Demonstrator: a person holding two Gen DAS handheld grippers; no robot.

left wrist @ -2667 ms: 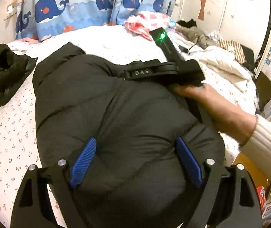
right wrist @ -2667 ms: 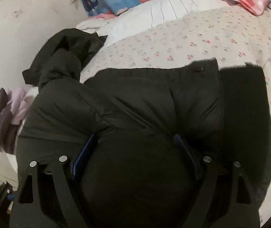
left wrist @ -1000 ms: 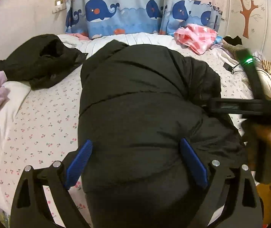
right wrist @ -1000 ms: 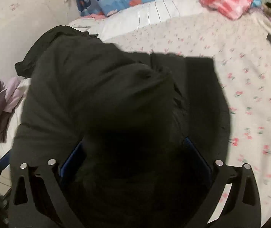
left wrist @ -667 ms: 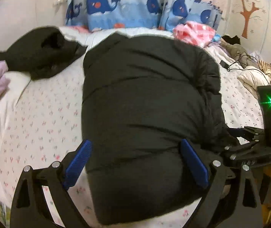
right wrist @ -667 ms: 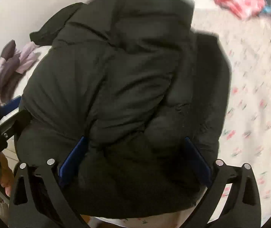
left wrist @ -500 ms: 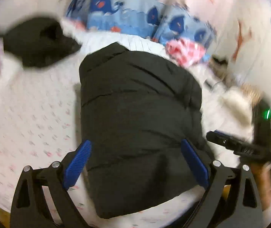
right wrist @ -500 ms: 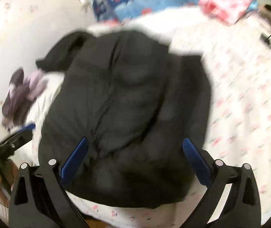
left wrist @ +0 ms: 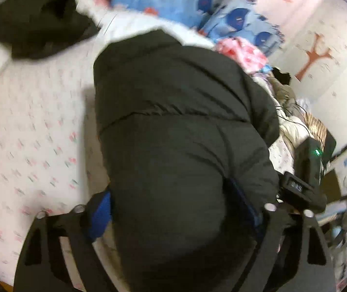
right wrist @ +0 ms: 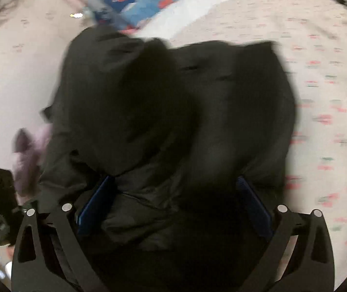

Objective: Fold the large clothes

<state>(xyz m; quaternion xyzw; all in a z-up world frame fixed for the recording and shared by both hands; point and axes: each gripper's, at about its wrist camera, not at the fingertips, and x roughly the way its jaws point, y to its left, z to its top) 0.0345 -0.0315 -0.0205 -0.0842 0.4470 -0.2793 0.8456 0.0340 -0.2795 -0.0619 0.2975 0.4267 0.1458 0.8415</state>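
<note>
Now | left tool (left wrist: 173, 209) closing around black jacket (left wrist: 180, 121) | right tool (right wrist: 173, 202) grips jacket | bed (left wrist: 27, 121)

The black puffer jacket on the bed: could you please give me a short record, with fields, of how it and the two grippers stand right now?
garment: black puffer jacket, bulky bundle
surface: bed sheet, white with small flower print
left gripper: jaws closing, near end of jacket between the blue pads
right gripper: jacket fills the gap between its pads; picture blurred, grip unclear
other clothes: second black garment at the far left of the bed, apart from the jacket; pink checked cloth beyond the jacket
backdrop: whale-print curtain
</note>
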